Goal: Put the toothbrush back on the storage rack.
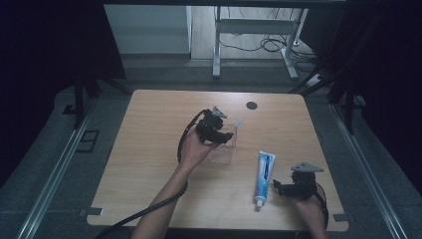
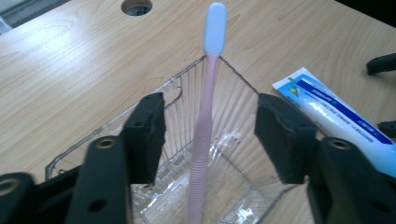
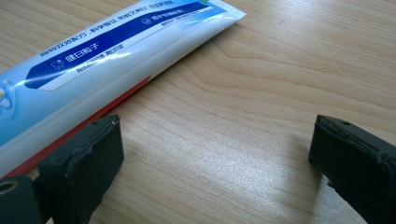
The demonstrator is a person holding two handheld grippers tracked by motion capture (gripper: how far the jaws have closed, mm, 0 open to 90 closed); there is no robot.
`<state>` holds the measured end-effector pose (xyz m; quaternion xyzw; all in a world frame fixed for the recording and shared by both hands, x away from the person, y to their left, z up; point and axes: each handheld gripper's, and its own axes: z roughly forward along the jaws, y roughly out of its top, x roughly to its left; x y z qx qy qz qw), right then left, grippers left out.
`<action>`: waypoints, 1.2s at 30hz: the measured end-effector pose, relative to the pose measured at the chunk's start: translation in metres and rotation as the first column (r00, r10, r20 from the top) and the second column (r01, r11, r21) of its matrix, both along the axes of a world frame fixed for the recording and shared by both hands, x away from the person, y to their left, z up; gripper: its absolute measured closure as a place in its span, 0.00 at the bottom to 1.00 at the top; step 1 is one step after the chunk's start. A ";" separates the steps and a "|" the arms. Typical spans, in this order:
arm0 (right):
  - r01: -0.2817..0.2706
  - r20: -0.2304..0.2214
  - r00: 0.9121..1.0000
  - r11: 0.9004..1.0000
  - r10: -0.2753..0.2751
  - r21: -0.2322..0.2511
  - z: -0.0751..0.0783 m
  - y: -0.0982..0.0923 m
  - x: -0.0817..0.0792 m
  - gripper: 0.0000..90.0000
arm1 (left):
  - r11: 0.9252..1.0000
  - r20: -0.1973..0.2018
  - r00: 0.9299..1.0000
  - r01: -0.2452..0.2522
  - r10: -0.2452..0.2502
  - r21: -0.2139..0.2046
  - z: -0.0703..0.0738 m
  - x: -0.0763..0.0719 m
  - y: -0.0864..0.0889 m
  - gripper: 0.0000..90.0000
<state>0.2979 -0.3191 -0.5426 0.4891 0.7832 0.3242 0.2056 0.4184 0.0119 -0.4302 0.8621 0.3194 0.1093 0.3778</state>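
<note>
Toothpaste tube w/ blue label, Chinese text, pink toothbrush in clear holder

A light wooden bench is carrying everything, its grain running lengthwise. A round dark hole is sitting near the far edge, right of the middle. Small grey tabs are lying at the near left corner and the near right corner. Beyond the far edge a grey metal frame is standing on the floor, with black cables trailing beside it. Metal rails are running along the floor past the left edge
</note>
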 end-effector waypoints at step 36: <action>0.000 0.000 1.000 1.000 0.000 0.000 0.000 0.000 0.000 0.03 | 1.000 0.034 0.999 0.005 -0.005 -0.008 0.022 -0.029 0.037 0.03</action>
